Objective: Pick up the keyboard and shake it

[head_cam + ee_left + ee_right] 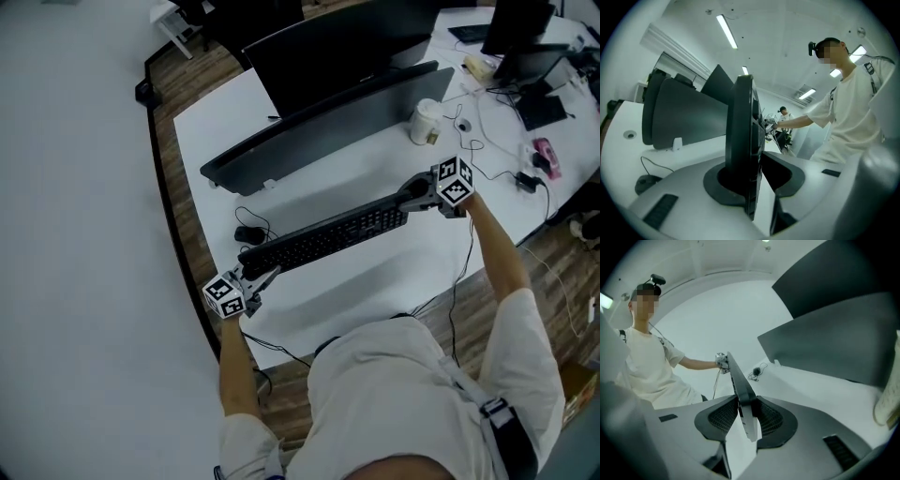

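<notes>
The long black computer keyboard (pixel 328 234) hung clear of the white desk (pixel 309 300), just in front of the person, gripped at both ends, with its shadow on the desktop beneath it. Its keys faced up towards the head camera, and it ran slantwise from lower left to upper right.

The left gripper (pixel 260 278) held the keyboard's near-left end. In the left gripper view the keyboard (pixel 742 150) showed edge-on, and the left gripper (pixel 757 180) had its two dark pads pressed to either face of it, the jaws only as far apart as the board is thick.

The right gripper (pixel 415 194) held the far-right end. In the right gripper view the thin end of the keyboard (pixel 740 390) sat between the ribbed pads, and the right gripper (pixel 746 418) was clamped narrowly on it.

Behind the keyboard on the desk stood a wide, dark curved monitor (pixel 319 127), with a white cup (pixel 425 122) to its right and a small black mouse (pixel 248 234) near the keyboard's left end.
</notes>
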A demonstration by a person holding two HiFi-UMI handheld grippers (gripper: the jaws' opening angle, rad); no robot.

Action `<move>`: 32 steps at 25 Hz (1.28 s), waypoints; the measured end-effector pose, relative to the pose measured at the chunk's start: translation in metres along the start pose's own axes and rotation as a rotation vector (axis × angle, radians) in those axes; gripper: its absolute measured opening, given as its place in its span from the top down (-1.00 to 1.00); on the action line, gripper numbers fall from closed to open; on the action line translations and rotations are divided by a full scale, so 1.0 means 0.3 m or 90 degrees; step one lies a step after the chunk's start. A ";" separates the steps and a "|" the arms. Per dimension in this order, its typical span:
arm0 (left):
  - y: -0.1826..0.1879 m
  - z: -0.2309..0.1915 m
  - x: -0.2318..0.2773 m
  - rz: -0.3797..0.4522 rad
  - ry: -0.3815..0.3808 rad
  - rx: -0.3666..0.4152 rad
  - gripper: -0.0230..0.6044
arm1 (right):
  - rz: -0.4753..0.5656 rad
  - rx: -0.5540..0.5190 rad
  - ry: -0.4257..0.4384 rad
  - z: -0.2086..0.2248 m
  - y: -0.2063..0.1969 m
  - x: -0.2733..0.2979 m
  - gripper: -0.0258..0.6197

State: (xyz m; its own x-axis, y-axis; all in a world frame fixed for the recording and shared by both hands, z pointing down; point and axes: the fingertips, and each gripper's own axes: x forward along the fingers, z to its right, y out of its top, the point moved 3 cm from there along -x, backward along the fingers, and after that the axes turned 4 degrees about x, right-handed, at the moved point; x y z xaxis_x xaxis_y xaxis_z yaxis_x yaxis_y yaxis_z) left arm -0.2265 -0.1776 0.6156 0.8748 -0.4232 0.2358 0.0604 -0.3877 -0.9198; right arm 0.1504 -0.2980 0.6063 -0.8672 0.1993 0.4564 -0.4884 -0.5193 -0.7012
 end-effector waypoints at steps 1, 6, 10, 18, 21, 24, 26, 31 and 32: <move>0.022 0.018 -0.002 -0.014 -0.016 0.023 0.53 | -0.028 -0.030 -0.001 -0.028 0.008 -0.012 0.46; 0.095 0.124 0.030 -0.153 -0.045 0.187 0.60 | -0.137 -0.175 -0.045 -0.132 0.076 -0.095 0.48; 0.173 0.167 0.040 -0.168 -0.003 0.290 0.61 | -0.261 -0.314 -0.099 -0.196 0.120 -0.150 0.53; 0.298 0.225 0.072 -0.155 0.107 0.459 0.61 | -0.336 -0.542 -0.277 -0.241 0.267 -0.238 0.54; 0.287 0.228 0.082 -0.174 0.144 0.484 0.60 | -0.367 -0.605 -0.334 -0.231 0.284 -0.252 0.55; 0.235 0.218 0.082 -0.209 0.199 0.515 0.60 | -0.370 -0.657 -0.395 -0.223 0.312 -0.267 0.54; 0.226 0.214 0.081 -0.230 0.247 0.561 0.60 | -0.367 -0.693 -0.444 -0.214 0.346 -0.268 0.54; 0.198 0.247 0.074 -0.237 0.338 0.610 0.60 | -0.365 -0.754 -0.521 -0.243 0.393 -0.273 0.52; 0.190 0.257 0.076 -0.242 0.348 0.617 0.60 | -0.367 -0.761 -0.527 -0.256 0.397 -0.280 0.52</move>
State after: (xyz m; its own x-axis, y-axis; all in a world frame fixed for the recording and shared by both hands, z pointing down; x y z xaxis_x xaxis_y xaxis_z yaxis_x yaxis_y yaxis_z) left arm -0.1661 -0.1462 0.5444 0.4133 -0.8015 0.4323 0.8195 0.1204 -0.5603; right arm 0.1577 -0.3130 0.4423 -0.4458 -0.5733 0.6875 -0.8628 0.4796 -0.1596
